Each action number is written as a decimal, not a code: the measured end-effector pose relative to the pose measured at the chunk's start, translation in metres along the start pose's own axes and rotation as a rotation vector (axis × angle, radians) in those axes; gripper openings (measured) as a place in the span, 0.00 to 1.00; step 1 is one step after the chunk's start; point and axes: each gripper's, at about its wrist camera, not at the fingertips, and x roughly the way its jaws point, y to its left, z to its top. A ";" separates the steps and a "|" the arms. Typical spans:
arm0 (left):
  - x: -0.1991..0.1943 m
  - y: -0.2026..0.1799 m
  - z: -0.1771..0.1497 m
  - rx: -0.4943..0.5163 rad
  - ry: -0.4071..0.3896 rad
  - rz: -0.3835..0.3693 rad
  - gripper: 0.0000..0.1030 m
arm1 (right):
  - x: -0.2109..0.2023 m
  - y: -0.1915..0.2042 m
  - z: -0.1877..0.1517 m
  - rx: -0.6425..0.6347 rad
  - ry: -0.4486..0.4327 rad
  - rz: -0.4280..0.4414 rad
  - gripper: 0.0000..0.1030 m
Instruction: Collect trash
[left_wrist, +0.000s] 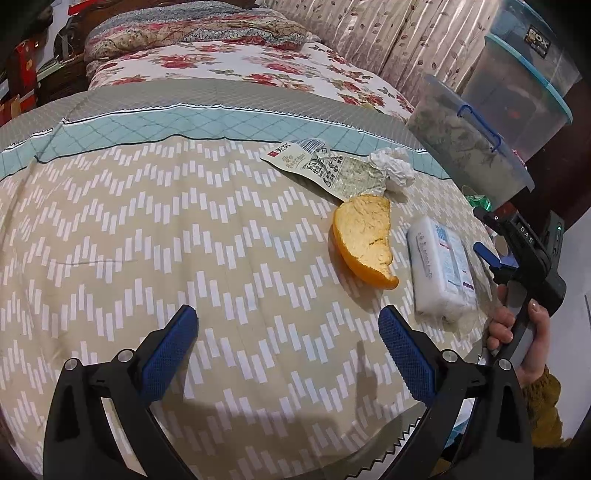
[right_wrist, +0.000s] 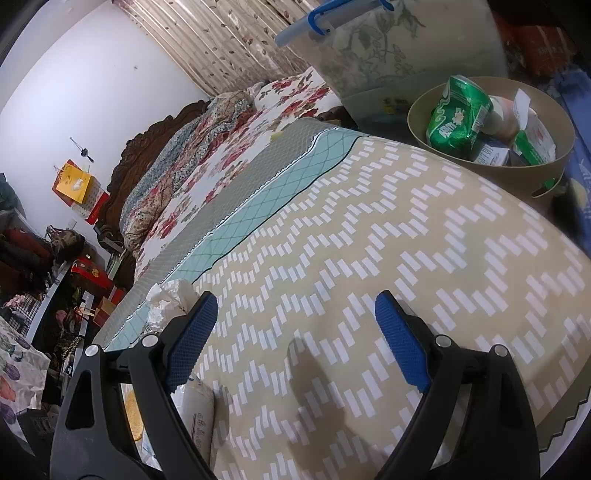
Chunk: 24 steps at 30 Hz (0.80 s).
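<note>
On the patterned bed cover lie an orange peel (left_wrist: 364, 242), a printed snack wrapper (left_wrist: 325, 166), a crumpled white tissue (left_wrist: 393, 168) and a white tissue pack (left_wrist: 441, 267). My left gripper (left_wrist: 288, 336) is open and empty, short of the peel. My right gripper (right_wrist: 295, 325) is open and empty above the cover; it also shows at the right edge of the left wrist view (left_wrist: 491, 258). The tissue (right_wrist: 170, 299) and the pack (right_wrist: 199, 410) lie by its left finger. A tan bin (right_wrist: 491, 170) holding green packaging stands beyond the bed's edge.
Clear lidded storage boxes (left_wrist: 476, 147) stand stacked by the bed's right side. A floral quilt and pillow (left_wrist: 192, 33) lie at the far end. Cluttered shelves and boxes (right_wrist: 55, 277) fill the room's left side. Striped curtains (left_wrist: 388, 33) hang behind.
</note>
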 end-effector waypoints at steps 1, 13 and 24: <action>0.000 0.000 0.000 -0.002 0.000 -0.004 0.92 | 0.000 0.000 0.000 0.000 0.000 0.000 0.85; -0.002 0.003 0.000 -0.015 0.001 -0.024 0.91 | 0.000 0.001 -0.001 0.000 0.000 0.000 0.85; -0.002 0.004 0.000 -0.011 0.000 -0.021 0.91 | 0.000 0.001 -0.001 -0.001 0.000 -0.001 0.85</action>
